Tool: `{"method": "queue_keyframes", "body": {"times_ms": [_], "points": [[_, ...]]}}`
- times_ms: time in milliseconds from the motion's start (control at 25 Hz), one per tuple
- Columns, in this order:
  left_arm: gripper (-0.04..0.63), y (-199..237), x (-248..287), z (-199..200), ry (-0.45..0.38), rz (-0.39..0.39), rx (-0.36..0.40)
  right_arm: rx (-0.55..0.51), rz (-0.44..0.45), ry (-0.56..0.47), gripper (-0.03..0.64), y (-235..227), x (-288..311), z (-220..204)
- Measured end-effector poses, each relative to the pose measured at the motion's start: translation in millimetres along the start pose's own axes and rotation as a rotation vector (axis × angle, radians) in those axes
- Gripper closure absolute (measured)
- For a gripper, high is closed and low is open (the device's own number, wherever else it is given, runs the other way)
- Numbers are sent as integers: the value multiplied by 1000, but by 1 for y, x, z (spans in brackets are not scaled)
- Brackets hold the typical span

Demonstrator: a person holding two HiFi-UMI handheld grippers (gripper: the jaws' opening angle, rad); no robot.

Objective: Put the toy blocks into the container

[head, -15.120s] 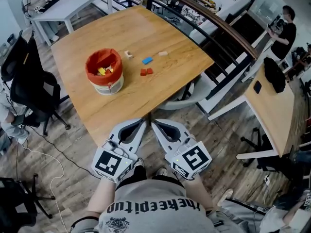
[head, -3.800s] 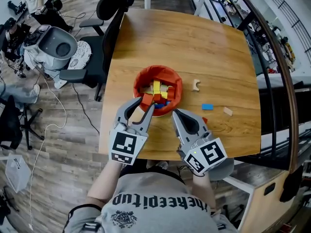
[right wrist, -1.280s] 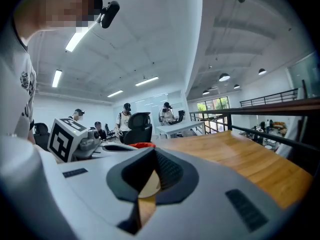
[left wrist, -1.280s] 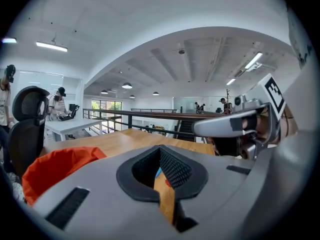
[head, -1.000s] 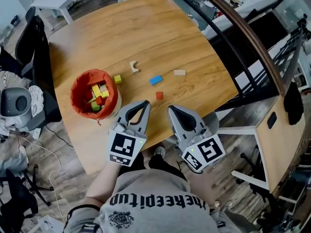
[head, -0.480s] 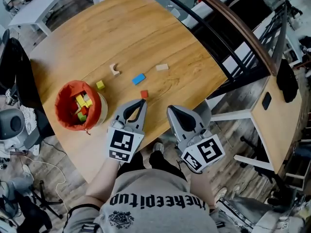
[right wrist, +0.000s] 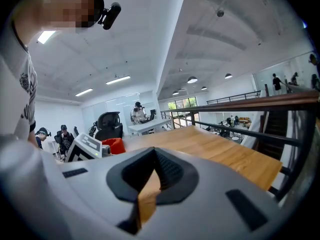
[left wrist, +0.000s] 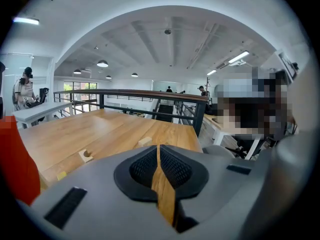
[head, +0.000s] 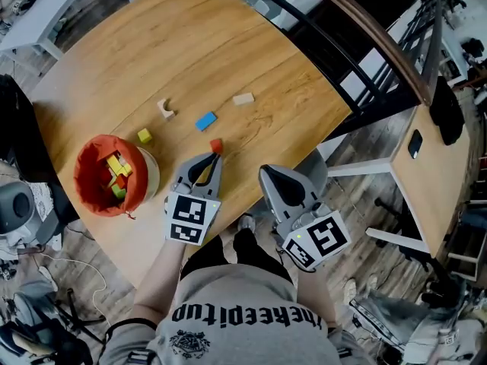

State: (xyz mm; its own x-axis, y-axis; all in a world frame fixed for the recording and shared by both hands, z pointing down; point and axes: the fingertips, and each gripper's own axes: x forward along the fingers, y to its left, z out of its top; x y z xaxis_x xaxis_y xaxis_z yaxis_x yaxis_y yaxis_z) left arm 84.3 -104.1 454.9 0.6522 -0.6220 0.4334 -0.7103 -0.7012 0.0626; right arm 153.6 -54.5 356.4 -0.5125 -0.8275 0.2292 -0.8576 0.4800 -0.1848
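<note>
The orange-red container [head: 91, 196] stands near the table's left front and holds several coloured blocks. Loose on the table lie a yellow block [head: 144, 136], an arched wooden block [head: 165, 110], a blue block [head: 205, 121], a red block [head: 216, 146] and a plain wooden block [head: 243, 98]. My left gripper [head: 212, 159] is shut and empty, its tips just short of the red block. In the left gripper view the gripper [left wrist: 158, 149] hides the red block; the arched block [left wrist: 85, 155] and the plain block [left wrist: 145, 141] show. My right gripper [head: 267, 176], also shut and empty, hangs at the table's front edge.
The wooden table [head: 251, 52] ends close on the right, where a dark railing [head: 358, 33] runs past it. An office chair [head: 15, 128] stands at the table's left. Another desk [head: 430, 173] stands to the right. The left gripper's marker cube [right wrist: 85, 146] shows in the right gripper view.
My left gripper has sunk and moved forward over the table, up to the red block. The right gripper has drifted a little by the table's front edge. Both stay shut.
</note>
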Motion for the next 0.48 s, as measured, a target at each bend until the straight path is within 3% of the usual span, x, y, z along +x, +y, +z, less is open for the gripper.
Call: {"method": "queue_keyframes", "body": {"times_ms": [160, 280, 480], "points": [[573, 3, 10, -12, 33, -4, -4, 13, -8, 10, 606, -4, 2, -4], [507, 5, 18, -22, 62, -19, -10, 23, -10, 17, 606, -6, 6, -8], [466, 10, 31, -37, 106, -24, -14, 42, -9, 33, 606, -10, 12, -14]]}}
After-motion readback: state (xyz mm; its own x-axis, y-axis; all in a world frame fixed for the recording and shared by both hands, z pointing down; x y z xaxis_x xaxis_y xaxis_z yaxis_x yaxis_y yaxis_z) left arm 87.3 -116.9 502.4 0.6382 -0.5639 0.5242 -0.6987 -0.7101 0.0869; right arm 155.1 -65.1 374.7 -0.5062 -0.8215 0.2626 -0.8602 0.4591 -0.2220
